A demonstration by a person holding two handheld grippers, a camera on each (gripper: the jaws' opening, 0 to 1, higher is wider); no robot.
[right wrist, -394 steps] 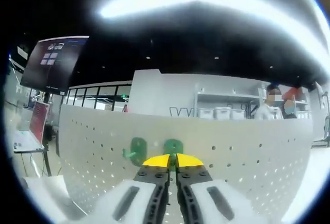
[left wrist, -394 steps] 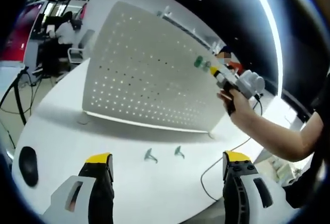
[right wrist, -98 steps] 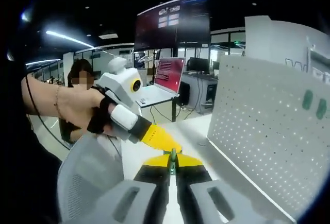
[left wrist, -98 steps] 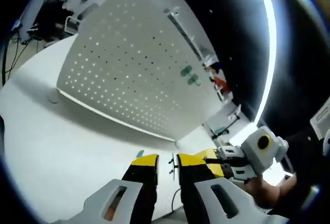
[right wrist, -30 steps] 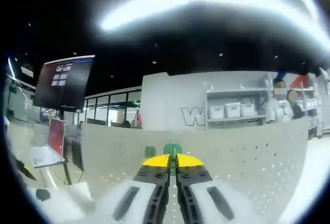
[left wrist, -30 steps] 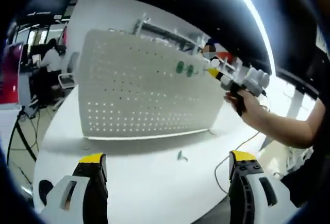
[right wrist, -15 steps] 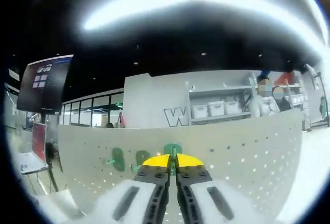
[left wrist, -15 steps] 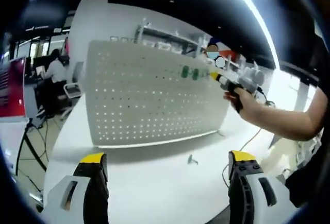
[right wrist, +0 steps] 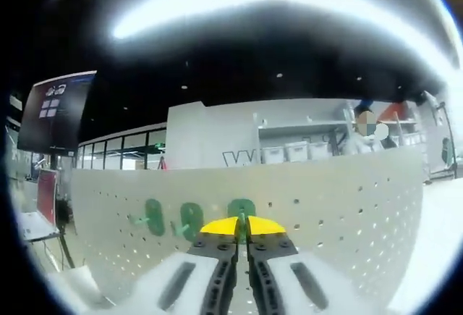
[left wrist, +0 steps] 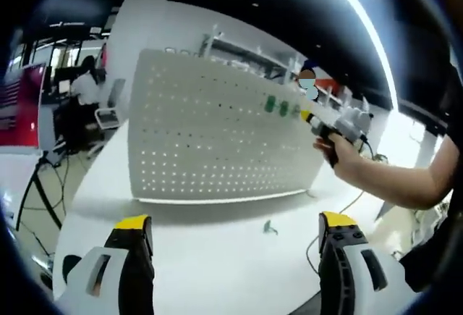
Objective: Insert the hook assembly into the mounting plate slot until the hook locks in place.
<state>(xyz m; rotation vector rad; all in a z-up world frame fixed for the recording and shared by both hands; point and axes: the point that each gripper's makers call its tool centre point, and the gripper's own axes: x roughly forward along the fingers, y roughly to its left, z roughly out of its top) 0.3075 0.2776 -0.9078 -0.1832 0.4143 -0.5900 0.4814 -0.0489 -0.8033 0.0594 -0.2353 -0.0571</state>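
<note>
R gripper (right wrist: pixel 241 221), right gripper view: yellow-tipped jaws pressed together, pinching a green hook (right wrist: pixel 241 210) whose rounded plate shows just above the tips, flat against the white pegboard (right wrist: pixel 347 206). Two more green hooks (right wrist: pixel 191 220) sit on the board just left of the tips, in a row w/ the held one; the far-left one (right wrist: pixel 153 216) has its prong pointing left. Can't tell if the held hook is fully seated in its holes. Beyond the board's top edge: white wall w/ shelf and bins (right wrist: pixel 286 153), and a dark monitor (right wrist: pixel 56 112) well off to the left.

L gripper (left wrist: pixel 235 228), left gripper view: jaws spread wide, nothing between them, over the white table (left wrist: pixel 202 257). One loose green hook (left wrist: pixel 270 227) lies on the table ahead, between the two fingers, nearer the right one. Pegboard (left wrist: pixel 210 141) stands upright beyond it, well past the fingertips. Upper right of the fingers: the R gripper (left wrist: pixel 308 117) held by a person's hand (left wrist: pixel 340 152), its tip at the board next to the mounted green hooks (left wrist: pixel 276 106). A cable (left wrist: pixel 340 210) trails off the table edge near the right finger. Left of the board, a seated person (left wrist: pixel 83 90) at a desk, far back.
</note>
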